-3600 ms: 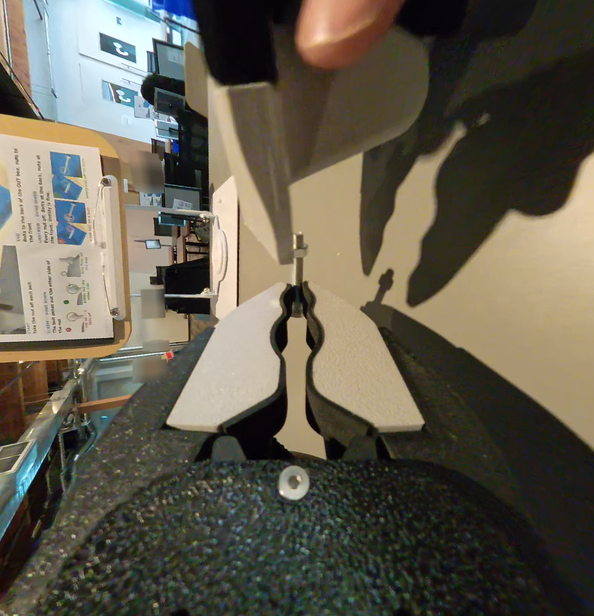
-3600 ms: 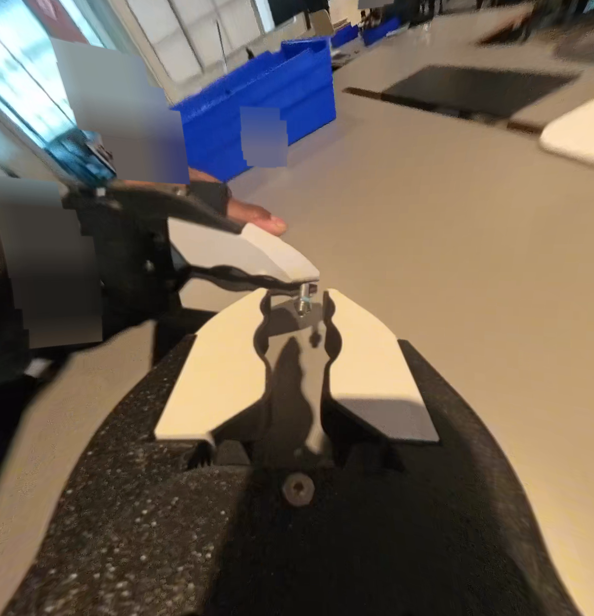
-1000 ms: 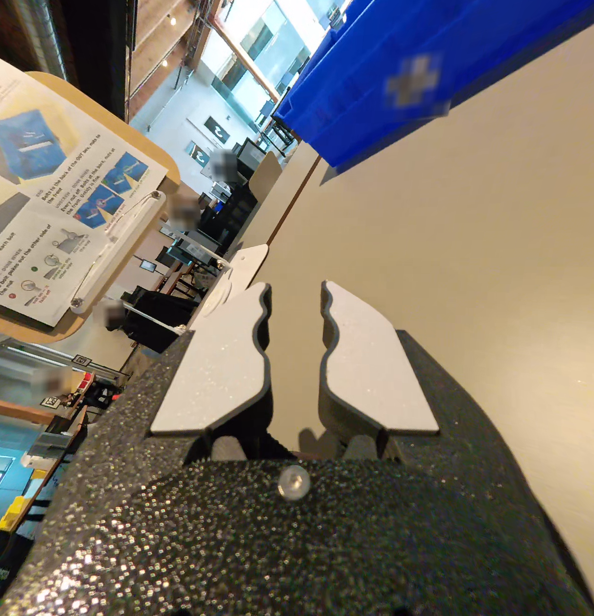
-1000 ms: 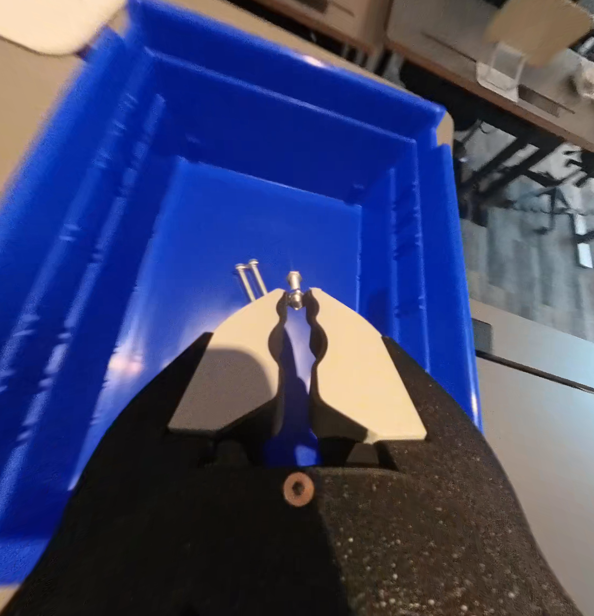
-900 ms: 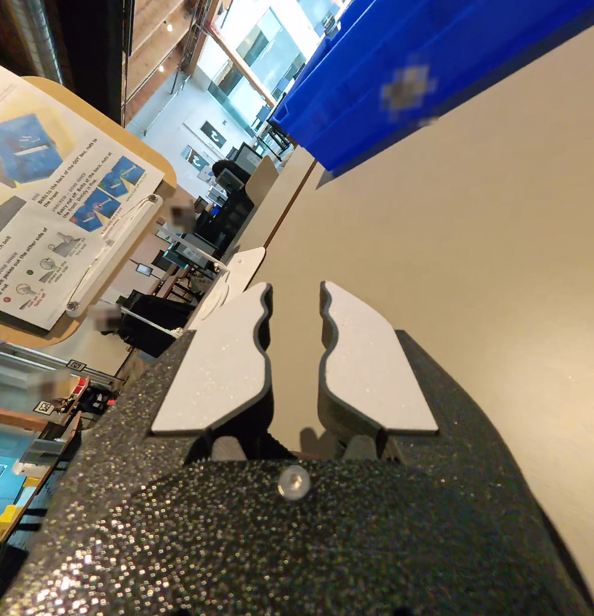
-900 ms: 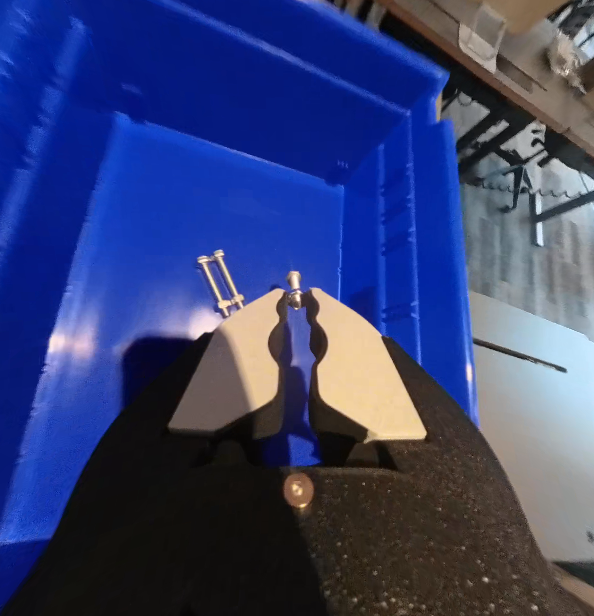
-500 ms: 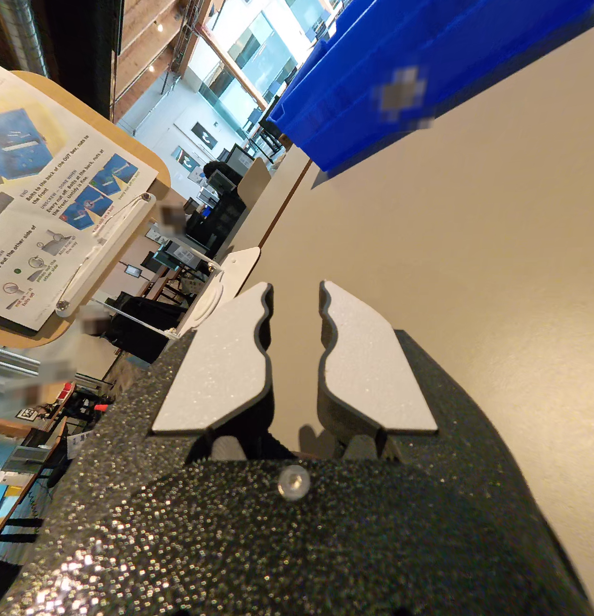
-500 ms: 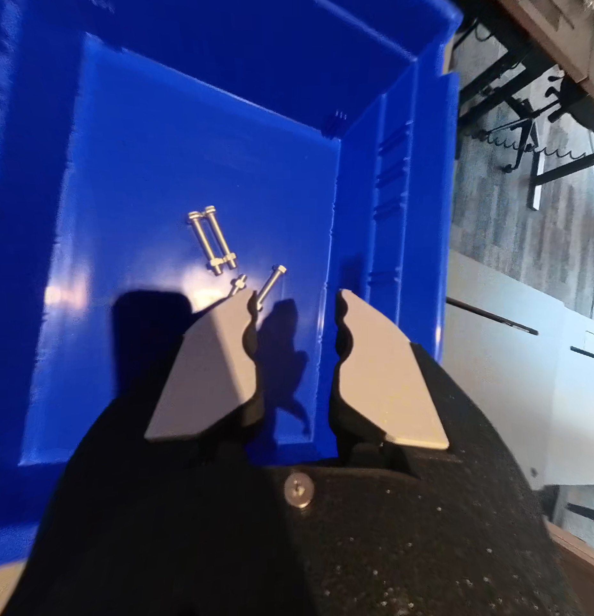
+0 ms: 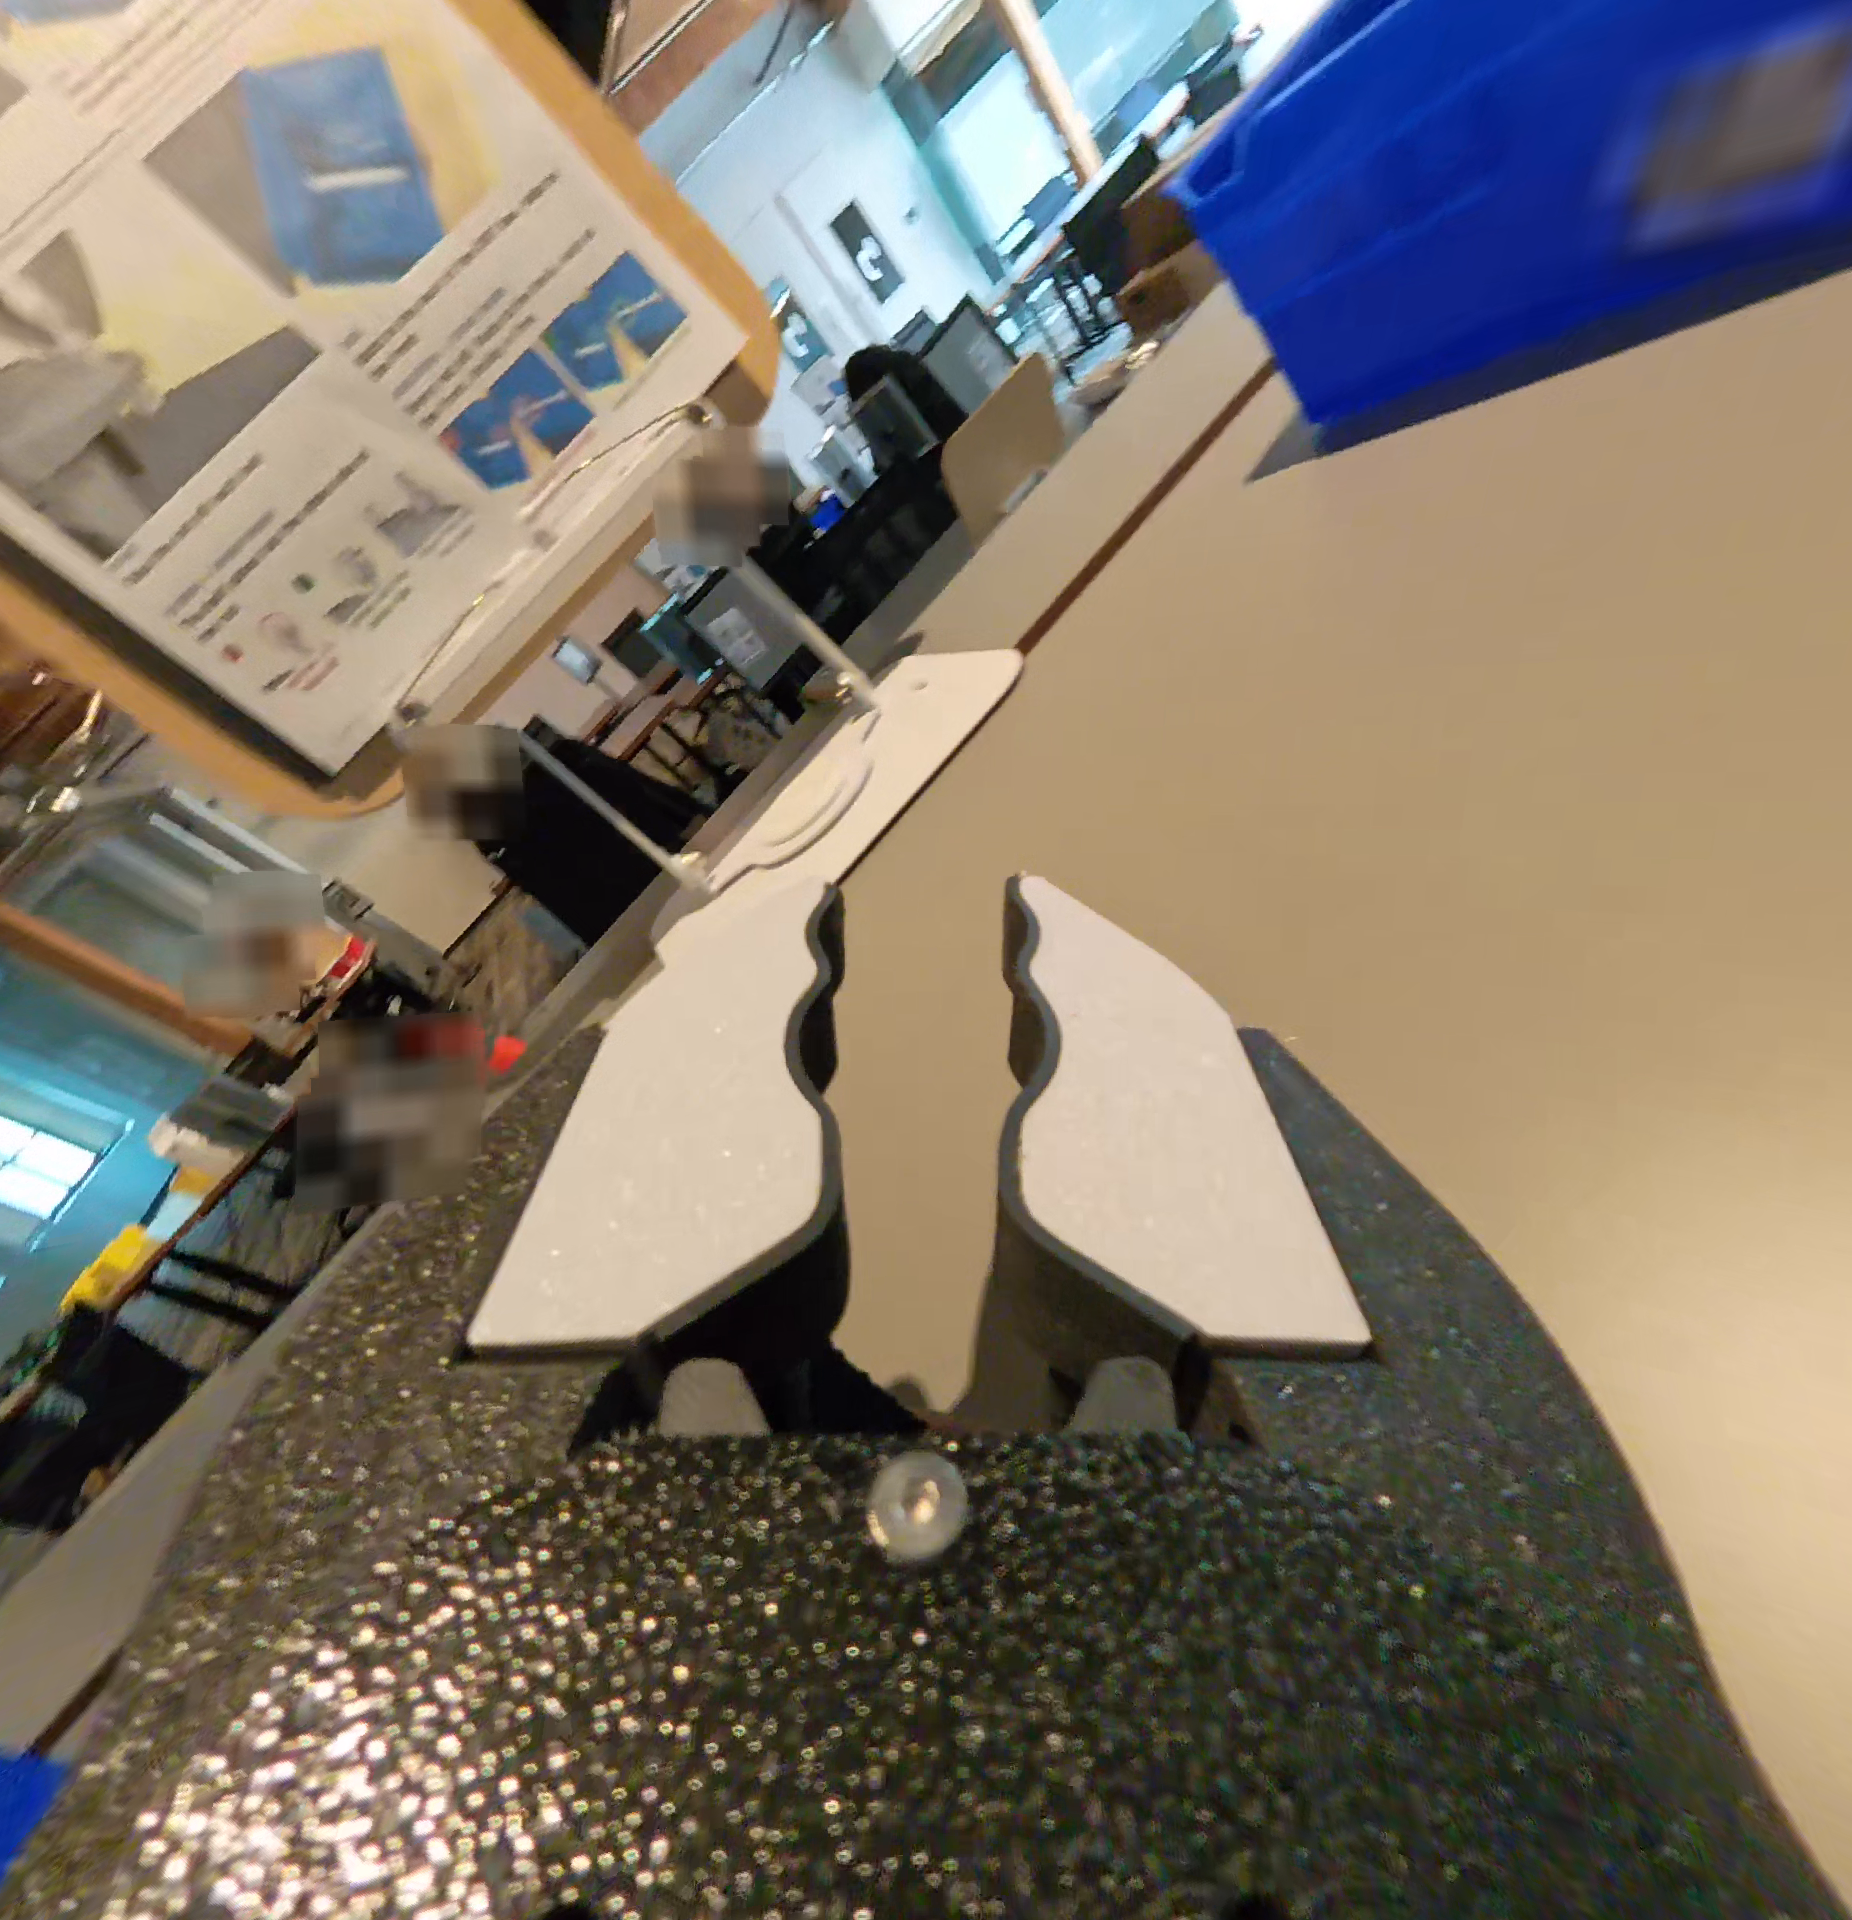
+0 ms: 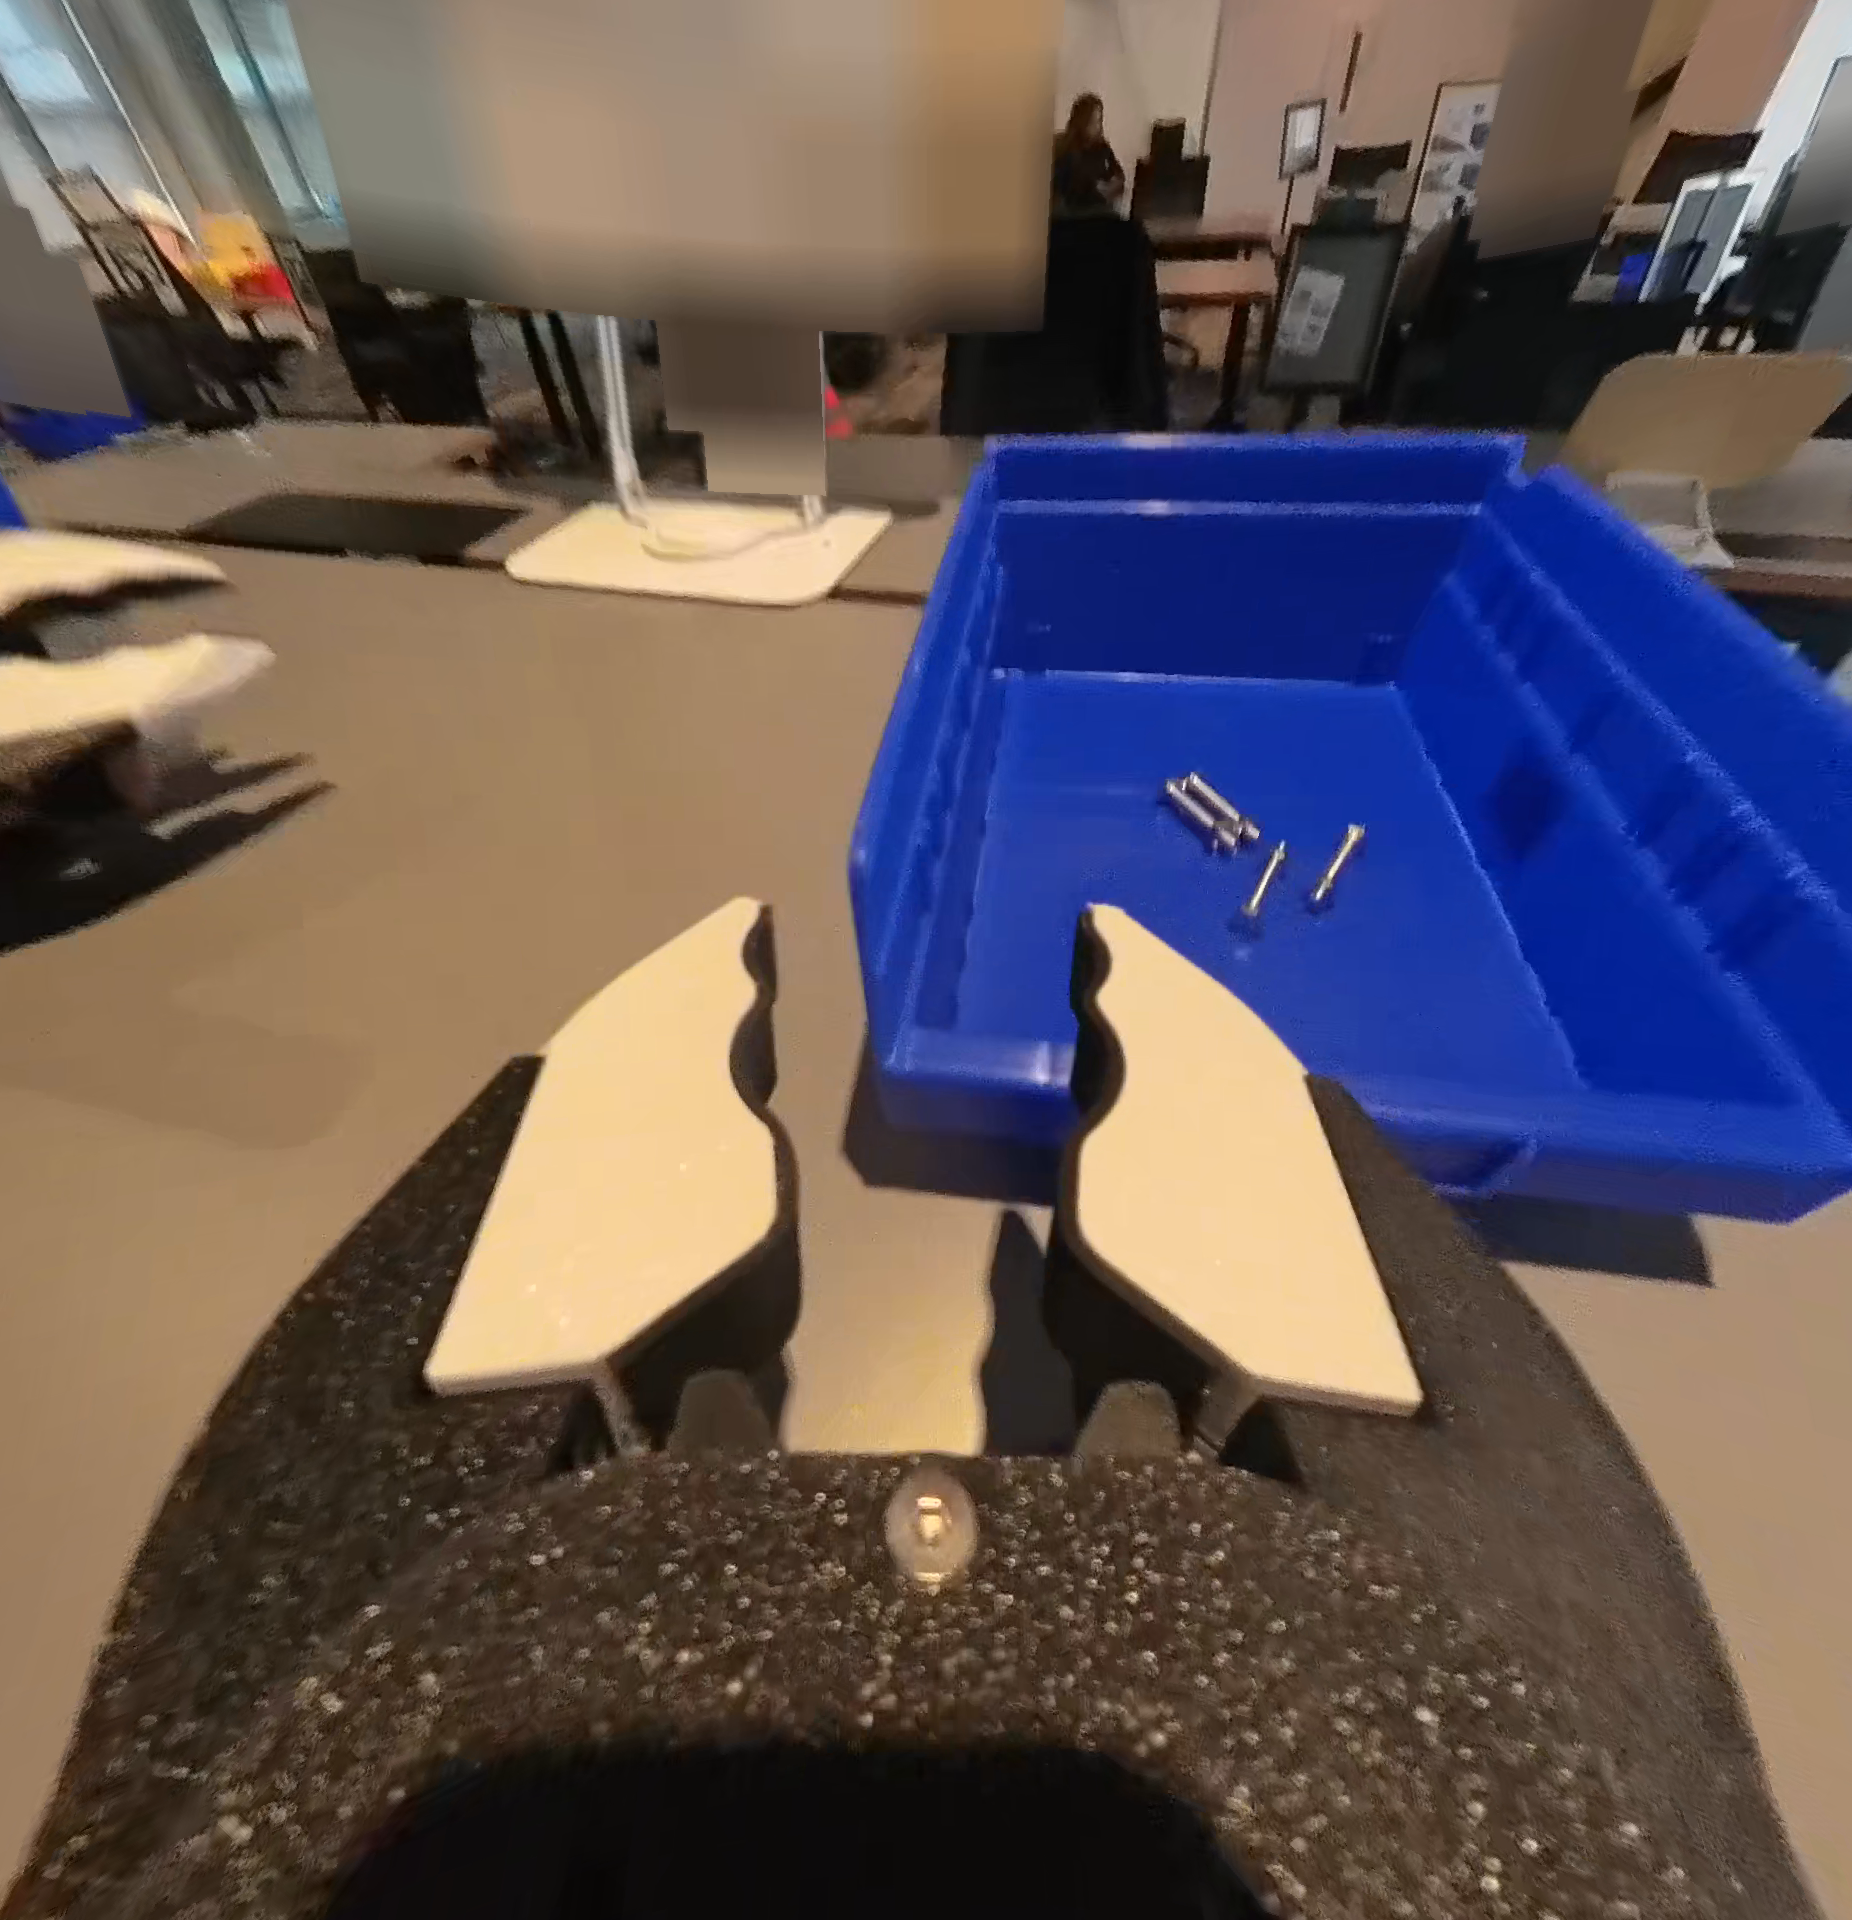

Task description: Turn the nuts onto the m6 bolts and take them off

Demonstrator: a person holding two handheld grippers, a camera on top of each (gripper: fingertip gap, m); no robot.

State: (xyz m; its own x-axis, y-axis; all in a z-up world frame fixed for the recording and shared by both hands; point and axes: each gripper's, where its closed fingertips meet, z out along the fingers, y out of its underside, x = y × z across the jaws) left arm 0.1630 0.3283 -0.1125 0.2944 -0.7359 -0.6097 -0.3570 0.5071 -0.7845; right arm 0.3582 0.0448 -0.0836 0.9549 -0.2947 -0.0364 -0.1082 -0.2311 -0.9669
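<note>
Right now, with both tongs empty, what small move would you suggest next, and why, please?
Probably swing the right tongs, open and empty just short of the blue bin, forward over its near wall toward the nearest loose bolt. Four bolts lie on the bin floor; the left tongs are open and empty too.

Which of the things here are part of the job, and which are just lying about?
Part of the job: bolts in the blue bin; open left gripper; open right gripper.

Lying about: instruction board, white stand base, table.
</note>
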